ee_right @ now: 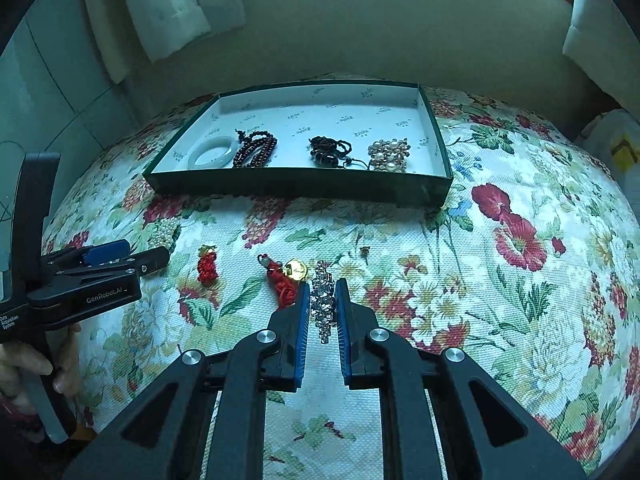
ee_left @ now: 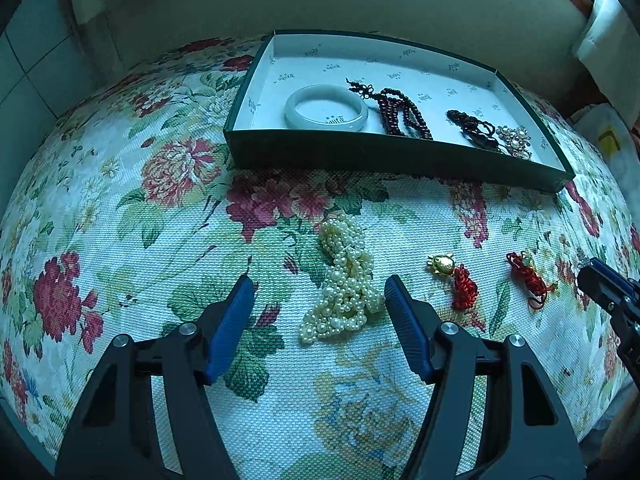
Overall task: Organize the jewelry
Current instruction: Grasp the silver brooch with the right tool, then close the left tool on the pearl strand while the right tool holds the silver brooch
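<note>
A dark green box (ee_left: 384, 156) (ee_right: 296, 188) with a white lining stands at the back of the floral cloth. It holds a pale jade bangle (ee_left: 326, 109) (ee_right: 214, 152), dark red beads (ee_left: 400, 114) (ee_right: 256, 148), a dark bead bracelet (ee_left: 474, 128) (ee_right: 330, 150) and a pearl brooch (ee_left: 516, 140) (ee_right: 388, 154). My left gripper (ee_left: 320, 284) is open around a pile of pearl strands (ee_left: 346, 284). My right gripper (ee_right: 323, 284) is shut on a rhinestone piece (ee_right: 324, 304) that lies on the cloth. Two red-cord charms (ee_left: 456, 278) (ee_left: 528, 276) (ee_right: 286, 276) (ee_right: 207, 266) lie nearby.
The round table's floral cloth (ee_left: 120, 220) (ee_right: 520, 280) falls away at the edges. A wall with white curtains (ee_right: 160, 8) is behind. The left gripper shows in the right wrist view (ee_right: 120, 258), and the right gripper in the left wrist view (ee_left: 608, 284).
</note>
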`<state>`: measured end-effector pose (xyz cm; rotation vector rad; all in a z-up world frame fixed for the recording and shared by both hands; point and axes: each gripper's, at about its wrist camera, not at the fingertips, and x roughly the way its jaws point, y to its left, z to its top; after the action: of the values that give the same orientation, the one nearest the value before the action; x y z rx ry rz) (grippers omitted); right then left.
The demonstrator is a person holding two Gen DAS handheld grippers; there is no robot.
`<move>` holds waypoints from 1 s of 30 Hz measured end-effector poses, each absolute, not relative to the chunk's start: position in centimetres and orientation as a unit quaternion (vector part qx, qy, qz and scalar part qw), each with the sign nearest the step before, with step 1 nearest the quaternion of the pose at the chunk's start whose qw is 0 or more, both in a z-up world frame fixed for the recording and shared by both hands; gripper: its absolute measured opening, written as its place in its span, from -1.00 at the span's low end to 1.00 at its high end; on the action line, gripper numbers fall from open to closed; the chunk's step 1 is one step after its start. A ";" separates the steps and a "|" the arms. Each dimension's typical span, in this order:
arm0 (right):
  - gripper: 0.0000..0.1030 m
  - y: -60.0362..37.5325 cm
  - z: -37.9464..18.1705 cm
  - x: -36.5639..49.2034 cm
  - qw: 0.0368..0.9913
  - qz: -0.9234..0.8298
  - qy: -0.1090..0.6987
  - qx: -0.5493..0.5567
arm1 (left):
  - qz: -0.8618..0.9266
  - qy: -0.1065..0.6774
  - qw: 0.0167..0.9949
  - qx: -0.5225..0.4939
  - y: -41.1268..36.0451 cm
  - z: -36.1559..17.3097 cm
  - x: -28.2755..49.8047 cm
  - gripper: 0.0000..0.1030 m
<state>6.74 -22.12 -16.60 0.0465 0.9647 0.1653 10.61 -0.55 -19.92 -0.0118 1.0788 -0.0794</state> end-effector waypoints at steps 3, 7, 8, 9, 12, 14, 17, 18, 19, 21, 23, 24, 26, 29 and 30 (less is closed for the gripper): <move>-0.74 -22.4 -16.8 7.2 0.882 0.078 0.464 0.026 | -0.041 0.509 0.860 0.009 -1.0 -19.9 10.7 0.07; -0.74 -22.5 -17.1 7.4 0.881 0.077 0.465 0.029 | -0.051 0.505 0.862 0.010 -1.3 -19.7 10.3 -0.36; -0.74 -22.5 -17.3 7.3 0.881 0.077 0.466 0.030 | -0.054 0.504 0.862 0.014 -1.4 -19.7 10.2 -0.47; -0.74 -22.6 -17.4 7.3 0.880 0.077 0.467 0.030 | -0.056 0.503 0.863 0.016 -1.5 -19.7 10.1 -0.51; -0.74 -22.7 -17.5 7.3 0.880 0.077 0.469 0.032 | -0.063 0.501 0.863 0.014 -1.4 -19.7 10.0 -0.65; -0.74 -22.7 -17.5 7.2 0.880 0.076 0.468 0.032 | -0.069 0.503 0.862 -0.001 -1.3 -19.6 9.7 -0.66; -0.74 -22.6 -17.5 7.2 0.880 0.077 0.468 0.032 | -0.071 0.501 0.862 0.000 -1.3 -19.5 9.5 -0.68; -0.74 -22.5 -17.5 7.2 0.880 0.077 0.468 0.032 | -0.071 0.502 0.862 -0.002 -1.3 -19.4 9.5 -0.69; -0.74 -22.5 -17.5 7.2 0.880 0.078 0.468 0.032 | -0.071 0.502 0.862 -0.002 -1.2 -19.4 9.4 -0.69; -0.74 -22.4 -17.5 7.2 0.880 0.077 0.468 0.032 | -0.071 0.501 0.863 -0.003 -1.2 -19.3 9.5 -0.71; -0.74 -22.4 -17.5 7.2 0.880 0.077 0.468 0.032 | -0.071 0.499 0.863 -0.004 -1.2 -19.1 9.5 -0.71; -0.74 -22.4 -17.5 7.2 0.879 0.077 0.469 0.032 | -0.071 0.499 0.864 -0.004 -1.2 -19.1 9.4 -0.71; -0.74 -22.3 -17.5 7.2 0.879 0.077 0.469 0.032 | -0.071 0.497 0.865 -0.004 -1.3 -18.9 9.5 -0.72; -0.74 -22.1 -17.4 7.2 0.880 0.078 0.468 0.032 | -0.072 0.494 0.866 -0.006 -1.3 -18.5 9.5 -0.73; -0.74 -22.1 -17.4 7.2 0.880 0.079 0.467 0.032 | -0.073 0.492 0.867 -0.007 -1.3 -18.3 9.5 -0.73</move>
<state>7.21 -22.06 -17.41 0.0666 0.9742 0.1638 9.50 -1.27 -18.32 -0.0154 1.0306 -0.1528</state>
